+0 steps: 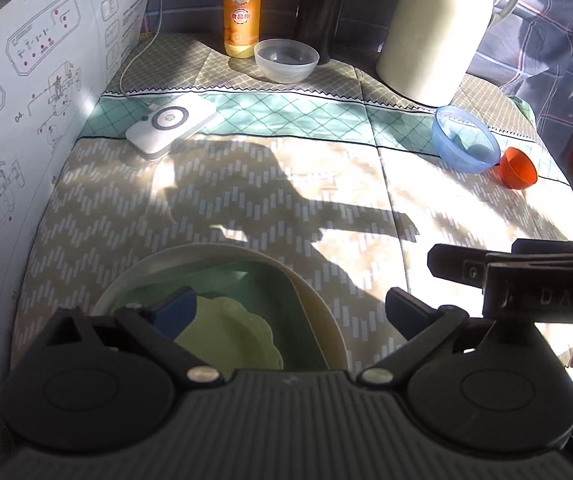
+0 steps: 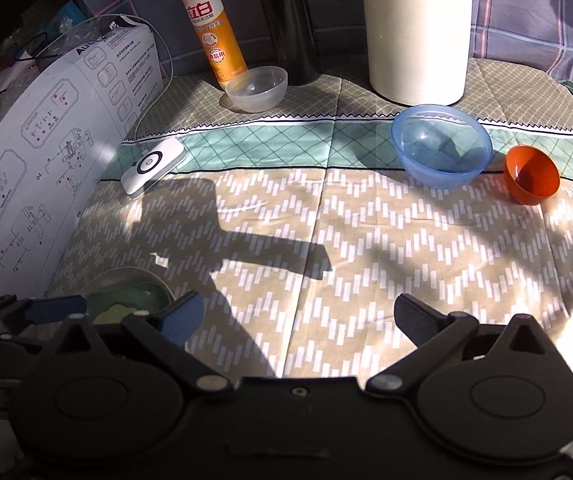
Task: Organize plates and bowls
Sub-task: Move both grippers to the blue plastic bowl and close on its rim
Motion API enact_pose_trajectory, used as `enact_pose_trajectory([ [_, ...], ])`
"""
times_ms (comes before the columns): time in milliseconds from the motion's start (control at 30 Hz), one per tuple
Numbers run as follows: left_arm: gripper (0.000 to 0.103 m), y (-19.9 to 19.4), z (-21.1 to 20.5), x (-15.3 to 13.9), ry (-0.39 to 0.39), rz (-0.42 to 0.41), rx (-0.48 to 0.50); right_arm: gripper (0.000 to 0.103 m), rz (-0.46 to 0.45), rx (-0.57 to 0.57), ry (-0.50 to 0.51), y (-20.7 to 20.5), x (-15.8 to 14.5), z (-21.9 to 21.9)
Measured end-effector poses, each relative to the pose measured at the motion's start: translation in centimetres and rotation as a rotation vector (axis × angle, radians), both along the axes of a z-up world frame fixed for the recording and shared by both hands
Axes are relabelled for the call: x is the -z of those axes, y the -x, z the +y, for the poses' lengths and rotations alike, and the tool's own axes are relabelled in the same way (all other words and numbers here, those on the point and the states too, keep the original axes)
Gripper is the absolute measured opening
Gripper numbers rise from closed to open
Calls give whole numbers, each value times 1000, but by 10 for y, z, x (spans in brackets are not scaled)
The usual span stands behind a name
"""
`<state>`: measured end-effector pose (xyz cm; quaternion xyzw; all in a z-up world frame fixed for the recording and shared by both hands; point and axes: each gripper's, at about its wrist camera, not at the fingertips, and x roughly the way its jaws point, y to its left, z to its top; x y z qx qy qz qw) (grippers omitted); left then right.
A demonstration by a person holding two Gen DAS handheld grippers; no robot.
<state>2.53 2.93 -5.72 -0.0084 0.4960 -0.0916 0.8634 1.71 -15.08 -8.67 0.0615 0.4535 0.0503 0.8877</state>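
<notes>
- Plates [image 1: 246,320] lie stacked at the near left of the tabletop [image 1: 346,200], right under the left gripper [image 1: 290,312]: a pale outer plate, a green one in it, and a small scalloped yellow-green one on top.
- Bowls sit well apart from that stack: a clear bowl [image 2: 257,87] at the back beside the orange bottle [image 2: 212,24], a blue bowl [image 2: 441,145] to the right near the white jug [image 2: 416,28], and a small orange bowl [image 2: 531,173] just beside the blue one.
- Handling, as a judgement: the bowls look like thin, light plastic, stiff but slippery, so a rim pinch with one finger inside and one outside suits best; too hard a squeeze could flex the wall or flick the bowl away.
- Orientation: all three bowls stand mouth-up; the orange one tips toward the camera. Being round, they have no long axis, so any rim point serves.
- Left jaws stand wide, holding nothing, one finger over the stack.
- Right gripper [image 2: 298,316] hovers over bare cloth, jaws wide and empty.
</notes>
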Motion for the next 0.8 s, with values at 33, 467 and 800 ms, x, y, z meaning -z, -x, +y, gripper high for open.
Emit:
enact_pose_trajectory([
  [33,103,-3,-6,-1,-6,-4,13,103,0,15,-3,0,1,-7],
  [467,103,-52,-62,-9,-34,-35,119,103,-70,120,11,-31,-15,-74],
  [800,103,-112,-109,-7,-29,-48,139,98,-151,196,15,-88,-31,-128],
])
